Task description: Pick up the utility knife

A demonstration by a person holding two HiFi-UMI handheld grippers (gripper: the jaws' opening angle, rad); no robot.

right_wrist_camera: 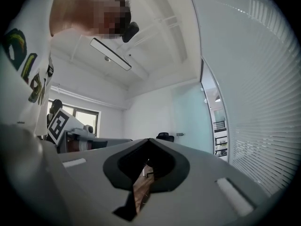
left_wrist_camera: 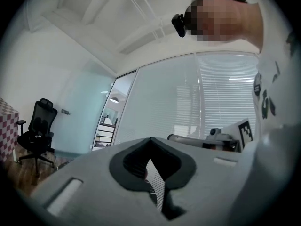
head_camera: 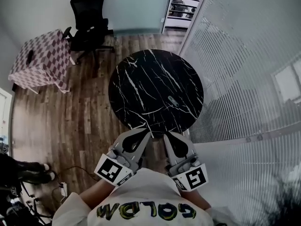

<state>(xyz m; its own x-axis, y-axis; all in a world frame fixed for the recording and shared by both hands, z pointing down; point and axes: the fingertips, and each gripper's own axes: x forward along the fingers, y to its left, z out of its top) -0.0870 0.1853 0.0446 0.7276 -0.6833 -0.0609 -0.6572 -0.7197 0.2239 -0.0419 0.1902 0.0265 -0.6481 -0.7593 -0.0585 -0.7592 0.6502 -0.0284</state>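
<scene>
The utility knife (head_camera: 173, 100), small and grey, lies on the right half of a round black marble table (head_camera: 141, 79). Both grippers are held close to the person's chest, level, with their tips at the table's near edge and short of the knife. The left gripper (head_camera: 144, 132) is shut with nothing between its jaws, and the left gripper view shows its tips (left_wrist_camera: 150, 142) meeting. The right gripper (head_camera: 168, 135) is also shut and empty, its tips (right_wrist_camera: 149, 142) together in the right gripper view. The knife appears in neither gripper view.
A glass wall with blinds (head_camera: 244, 69) runs close along the table's right side. A black office chair (head_camera: 89, 18) and a table with a checkered cloth (head_camera: 42, 58) stand on the wooden floor at the far left. Cables (head_camera: 61, 187) lie at the lower left.
</scene>
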